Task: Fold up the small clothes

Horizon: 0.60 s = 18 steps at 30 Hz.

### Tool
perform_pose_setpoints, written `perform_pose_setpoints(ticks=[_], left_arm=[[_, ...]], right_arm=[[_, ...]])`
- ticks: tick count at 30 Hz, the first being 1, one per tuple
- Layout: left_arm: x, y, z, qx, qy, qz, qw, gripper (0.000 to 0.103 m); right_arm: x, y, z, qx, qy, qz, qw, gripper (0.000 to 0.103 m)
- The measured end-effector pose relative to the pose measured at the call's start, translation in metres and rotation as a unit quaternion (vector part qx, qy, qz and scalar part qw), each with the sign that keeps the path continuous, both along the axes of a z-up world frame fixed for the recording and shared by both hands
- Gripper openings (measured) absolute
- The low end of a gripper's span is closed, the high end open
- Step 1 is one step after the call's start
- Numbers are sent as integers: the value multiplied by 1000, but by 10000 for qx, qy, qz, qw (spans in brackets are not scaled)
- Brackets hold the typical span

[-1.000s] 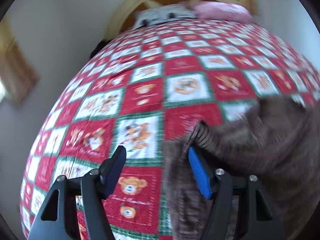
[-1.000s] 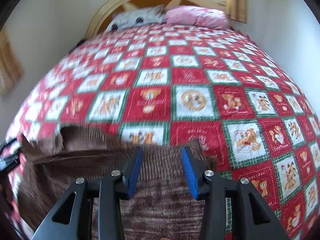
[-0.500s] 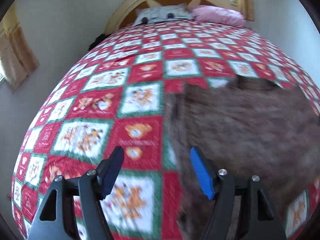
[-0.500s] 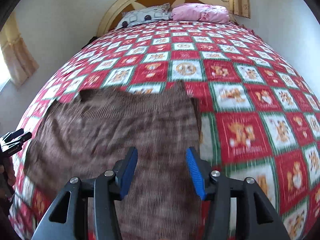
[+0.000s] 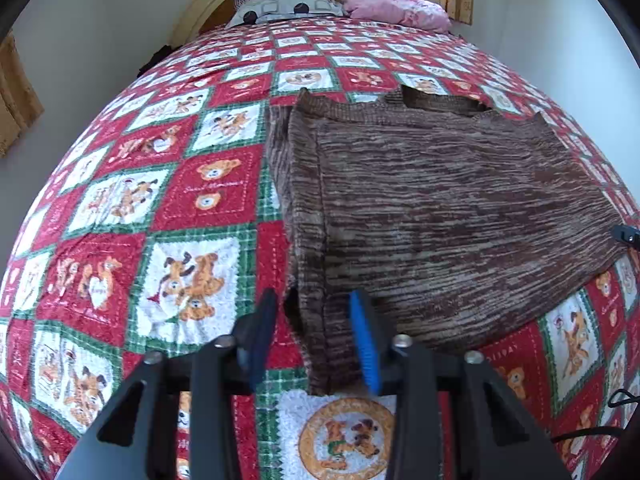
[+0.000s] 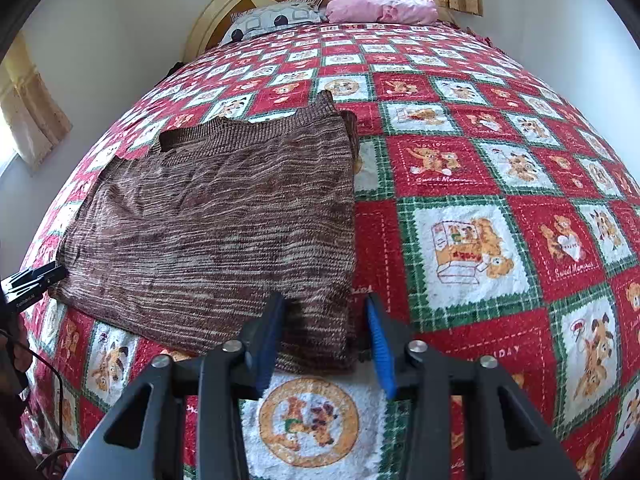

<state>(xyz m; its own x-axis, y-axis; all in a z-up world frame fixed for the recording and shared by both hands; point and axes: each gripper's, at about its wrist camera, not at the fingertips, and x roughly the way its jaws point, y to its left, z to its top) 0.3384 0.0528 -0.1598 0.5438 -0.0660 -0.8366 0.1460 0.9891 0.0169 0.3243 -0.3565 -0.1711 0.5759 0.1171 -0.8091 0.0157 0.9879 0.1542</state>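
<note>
Bed w/ red-green teddy-bear quilt (image 5: 168, 208) fills both views; curved yellow headboard (image 5: 208, 8) at far end, grey-patterned pillow (image 5: 284, 6) & pink pillow (image 5: 396, 10) against it. Brown knit garment (image 5: 440, 208) lies flat on quilt, near foot of bed, sides folded in. L gripper (image 5: 316, 340) straddles garment's near-left corner; jaws have just been closing, fabric betw. them, but pads not yet pressing, gap visible each side. R gripper (image 6: 326, 340) straddles near-right corner (image 6: 320, 332), also just been closing, cloth betw. pads, not clamped.
</note>
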Motion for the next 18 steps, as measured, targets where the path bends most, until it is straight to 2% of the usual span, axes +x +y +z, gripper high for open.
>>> perform_pose_setpoints(ticks=[1,4,12,18], left_arm=[[0,0,-1,-43,14,-28,10000,21],[-2,1,-2,-182,17,-73,9998,7],[-21,13,16,-443,-197,-192,9986,4],[-21,16,0,-397,-5,-158,9991,4]], right_arm=[[-3,1,1,11,-35,-9,10000,22],[-6,4,3,36,-74,14,10000,14],[-20,-1,13,221,-142,130,9996,8],[-18,-2,-2,72,41,138,9999,5]])
